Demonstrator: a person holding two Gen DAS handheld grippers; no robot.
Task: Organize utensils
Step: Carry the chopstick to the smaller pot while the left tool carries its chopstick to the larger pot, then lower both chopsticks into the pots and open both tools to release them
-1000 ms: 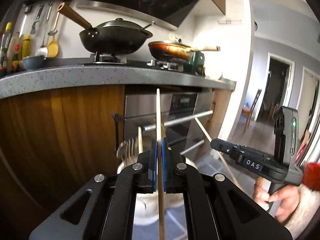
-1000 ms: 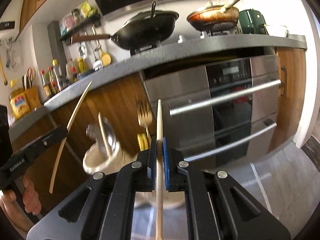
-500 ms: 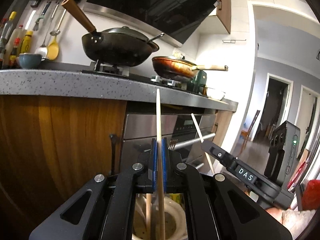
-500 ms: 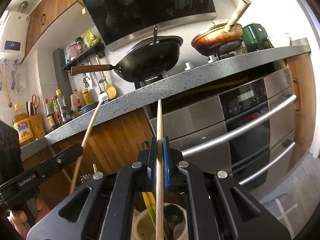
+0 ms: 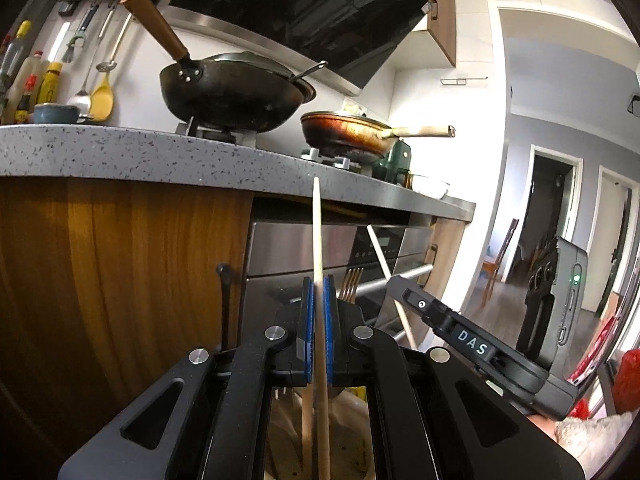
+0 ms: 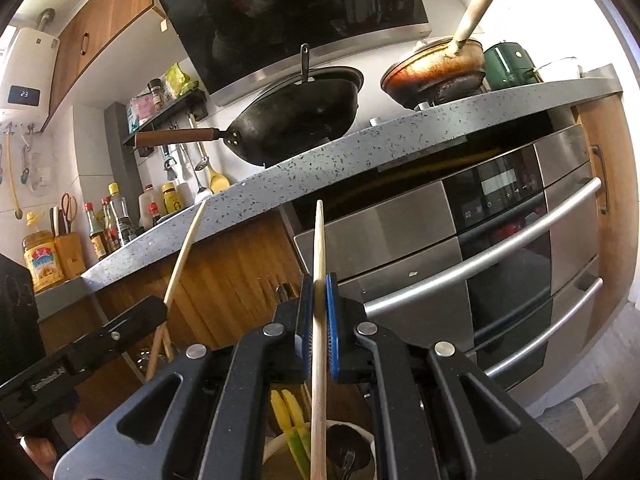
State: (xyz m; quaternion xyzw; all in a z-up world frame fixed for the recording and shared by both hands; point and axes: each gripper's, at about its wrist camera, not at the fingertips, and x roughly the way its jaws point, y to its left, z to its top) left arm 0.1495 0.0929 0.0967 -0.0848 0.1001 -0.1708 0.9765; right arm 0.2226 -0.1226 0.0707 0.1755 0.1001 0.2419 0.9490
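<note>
In the left wrist view, the left gripper [image 5: 319, 308] has its blue pads pressed on a wooden chopstick [image 5: 318, 240], which stands nearly upright between them, its tip reaching up to the grey countertop [image 5: 120, 152]. Compared with half a second ago, the counter edge sits lower in this view and the holder [image 5: 352, 408] below fills more of the gap between the gripper's arms; a second wooden stick and the blurred inside of the holder show there. The tines of a wooden fork [image 5: 351, 286] stick up just right of the pads. Further right, the right gripper [image 5: 404, 286] comes in at a slant with its own chopstick [image 5: 386, 268] leaning over the oven front, closer to the left gripper than a second ago.

In the right wrist view, the left gripper [image 6: 158, 310] appears at the left edge, its chopstick [image 6: 186, 252] slanting up toward the countertop [image 6: 360, 148]. In the middle, the right gripper [image 6: 319, 308] is clamped on the second chopstick [image 6: 319, 260], almost vertical. Beneath it the white holder [image 6: 276, 446] with a yellow utensil [image 6: 286, 412] and a dark spoon [image 6: 348, 444] is larger and nearer than a second ago, when it stood off to the left.
</note>
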